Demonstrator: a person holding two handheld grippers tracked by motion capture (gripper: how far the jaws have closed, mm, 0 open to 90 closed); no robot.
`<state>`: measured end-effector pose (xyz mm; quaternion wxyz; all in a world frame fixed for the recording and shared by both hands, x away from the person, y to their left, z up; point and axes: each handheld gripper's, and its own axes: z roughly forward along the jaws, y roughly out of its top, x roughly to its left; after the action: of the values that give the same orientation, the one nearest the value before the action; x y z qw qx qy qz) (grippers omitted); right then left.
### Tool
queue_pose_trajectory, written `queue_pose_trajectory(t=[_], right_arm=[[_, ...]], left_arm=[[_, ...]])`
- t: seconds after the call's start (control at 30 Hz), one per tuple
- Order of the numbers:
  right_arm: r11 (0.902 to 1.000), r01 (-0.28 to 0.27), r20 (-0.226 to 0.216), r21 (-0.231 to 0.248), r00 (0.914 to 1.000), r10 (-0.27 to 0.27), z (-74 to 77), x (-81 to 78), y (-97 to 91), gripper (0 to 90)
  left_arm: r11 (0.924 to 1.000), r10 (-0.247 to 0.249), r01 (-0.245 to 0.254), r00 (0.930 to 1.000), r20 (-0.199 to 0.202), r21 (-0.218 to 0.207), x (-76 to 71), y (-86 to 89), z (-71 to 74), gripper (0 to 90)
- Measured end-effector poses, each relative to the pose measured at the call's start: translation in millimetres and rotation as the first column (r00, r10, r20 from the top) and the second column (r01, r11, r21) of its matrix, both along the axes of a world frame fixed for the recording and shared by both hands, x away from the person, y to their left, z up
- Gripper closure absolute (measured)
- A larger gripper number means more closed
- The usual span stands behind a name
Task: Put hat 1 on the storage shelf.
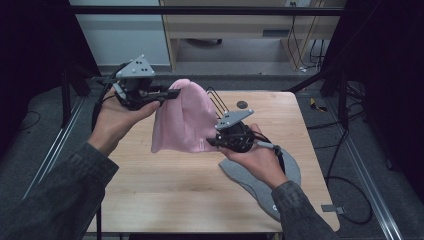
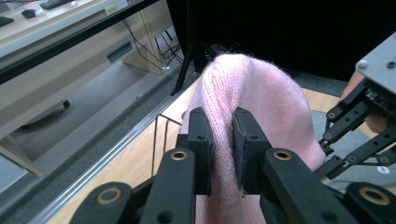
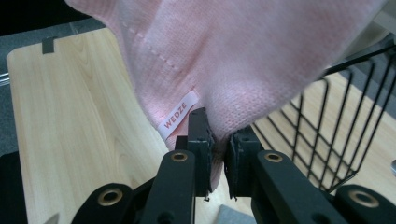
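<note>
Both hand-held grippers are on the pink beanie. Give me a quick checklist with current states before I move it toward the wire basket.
1. Left hand-held gripper shut on the pink beanie crown: ok.
2. Right hand-held gripper shut on the hem beside the WEDZE label: ok, though only a thin edge is pinched.
3. Beanie lifted off the table: ok.
4. Wire basket opening free: cannot tell, beanie covers it.
5. Grey felt pad away from the basket: ok.
</note>
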<state>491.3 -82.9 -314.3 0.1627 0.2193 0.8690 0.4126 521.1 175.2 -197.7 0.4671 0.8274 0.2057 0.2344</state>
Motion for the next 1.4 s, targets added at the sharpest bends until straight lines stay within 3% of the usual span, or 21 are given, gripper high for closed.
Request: queue_pose_trajectory(t=[0.23,0.5,0.8,1.0,1.1,1.4], right_arm=[[0.9999,0.007,0.000,-0.008,1.0000,-0.007,21.1,23.3,-2.9,82.3],[0.9983,0.056,0.008,0.017,0.9984,-0.056,35.2,44.0,-12.9,82.5],[0.9928,0.107,0.003,0.053,0.9942,-0.108,34.8,67.5,-23.9,82.5],[0.9845,0.162,0.001,0.067,0.9867,-0.163,31.6,81.1,-32.4,82.5],[0.9802,0.186,0.000,0.069,0.9825,-0.186,29.6,86.3,-35.9,82.5],[0.9684,0.240,-0.007,0.066,0.9706,-0.241,19.1,102.6,-46.1,82.4]], left_arm=[[0.9998,0.007,-0.007,0.9999,-0.014,-0.020,30.8,-11.3,9.6,78.8],[0.9994,0.024,-0.024,0.9997,-0.002,-0.027,50.3,-22.1,18.1,78.7],[0.9981,0.033,-0.034,0.9992,-0.020,-0.051,72.7,-29.2,18.8,78.7],[0.9969,0.045,-0.047,0.9986,-0.029,-0.064,86.4,-33.9,15.8,78.7],[0.9948,0.051,-0.055,0.9978,-0.041,-0.086,97.5,-38.9,11.0,78.7],[0.9925,0.065,-0.070,0.9965,-0.052,-0.100,117.4,-45.9,-3.4,78.5]])
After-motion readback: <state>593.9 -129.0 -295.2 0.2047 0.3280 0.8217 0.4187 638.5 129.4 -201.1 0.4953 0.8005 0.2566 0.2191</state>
